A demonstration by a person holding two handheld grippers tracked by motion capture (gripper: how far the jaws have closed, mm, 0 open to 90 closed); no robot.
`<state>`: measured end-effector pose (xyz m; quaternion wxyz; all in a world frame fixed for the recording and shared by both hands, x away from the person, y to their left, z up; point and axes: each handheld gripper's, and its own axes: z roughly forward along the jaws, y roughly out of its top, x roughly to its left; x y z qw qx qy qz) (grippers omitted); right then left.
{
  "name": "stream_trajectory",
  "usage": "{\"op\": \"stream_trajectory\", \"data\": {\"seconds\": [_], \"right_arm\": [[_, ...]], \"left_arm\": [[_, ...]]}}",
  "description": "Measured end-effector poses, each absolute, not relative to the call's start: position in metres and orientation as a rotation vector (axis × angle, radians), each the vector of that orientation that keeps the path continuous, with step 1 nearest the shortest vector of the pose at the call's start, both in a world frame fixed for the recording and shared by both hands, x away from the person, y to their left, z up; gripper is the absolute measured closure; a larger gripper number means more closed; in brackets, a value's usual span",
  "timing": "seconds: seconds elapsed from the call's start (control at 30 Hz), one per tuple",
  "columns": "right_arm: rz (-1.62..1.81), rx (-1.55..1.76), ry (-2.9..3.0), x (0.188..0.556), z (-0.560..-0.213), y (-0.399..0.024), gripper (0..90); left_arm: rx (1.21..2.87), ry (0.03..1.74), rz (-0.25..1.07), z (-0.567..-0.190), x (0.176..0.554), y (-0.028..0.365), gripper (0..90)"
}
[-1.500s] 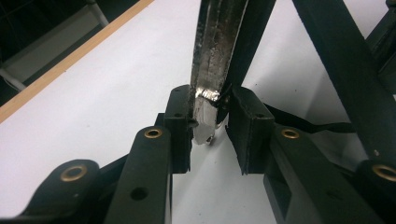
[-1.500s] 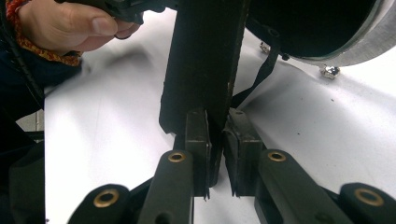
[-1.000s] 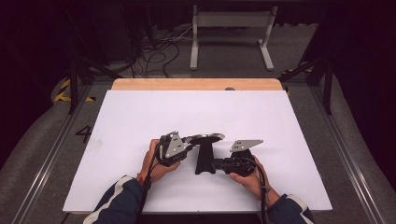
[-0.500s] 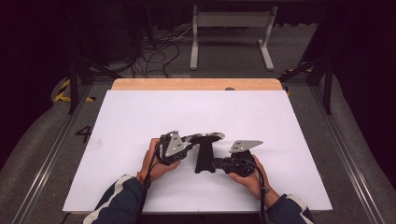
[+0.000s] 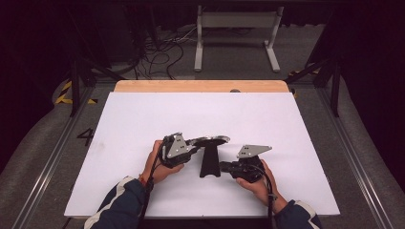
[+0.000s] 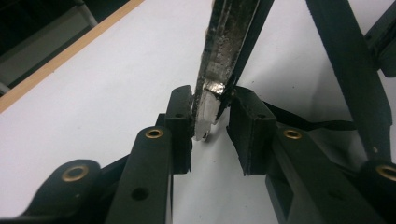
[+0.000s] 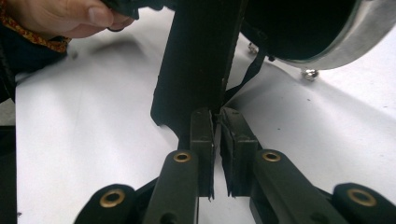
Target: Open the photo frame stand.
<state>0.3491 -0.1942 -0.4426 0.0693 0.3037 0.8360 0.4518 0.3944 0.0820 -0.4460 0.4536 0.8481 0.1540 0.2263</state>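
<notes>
A round, metal-rimmed disc (image 5: pixel 210 140) is held just above the white table top near its front middle. A black flat piece (image 5: pixel 209 163) that widens downward hangs from it to the table. My left gripper (image 5: pixel 199 142) comes in from the left and is shut on the disc's rim (image 6: pixel 212 91); in the left gripper view both pads (image 6: pixel 181 109) clamp the metal edge. My right gripper (image 5: pixel 221 167) comes in from the right, low, and is shut on the lower edge of the black piece (image 7: pixel 198 60). A thin black edge sits between its nearly closed jaws (image 7: pixel 216 119).
The white board (image 5: pixel 143 119) covers the table, with a wooden strip (image 5: pixel 200 86) along its far edge. Beyond it are cables and a grey stand (image 5: pixel 236 28) on the floor. Metal rails (image 5: pixel 52 157) run along both sides.
</notes>
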Motion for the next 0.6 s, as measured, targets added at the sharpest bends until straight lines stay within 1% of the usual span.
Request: {"op": "stream_trajectory", "data": {"seconds": [0.23, 0.27, 0.4, 0.6], "right_arm": [[1.345, 0.89, 2.475, 0.342, -0.434, -0.195, 82.5], [1.331, 0.876, 2.458, 0.34, -0.431, -0.195, 81.0], [1.329, 0.863, 2.411, 0.335, -0.425, -0.198, 80.6], [1.344, 0.869, 2.361, 0.331, -0.421, -0.199, 74.9]], "left_arm": [[2.095, 0.38, 0.533, -0.445, 0.394, 0.085, 66.8], [2.093, 0.371, 0.534, -0.444, 0.394, 0.086, 65.9], [2.102, 0.358, 0.526, -0.442, 0.393, 0.088, 62.4], [2.111, 0.372, 0.497, -0.443, 0.397, 0.092, 56.5]]}}
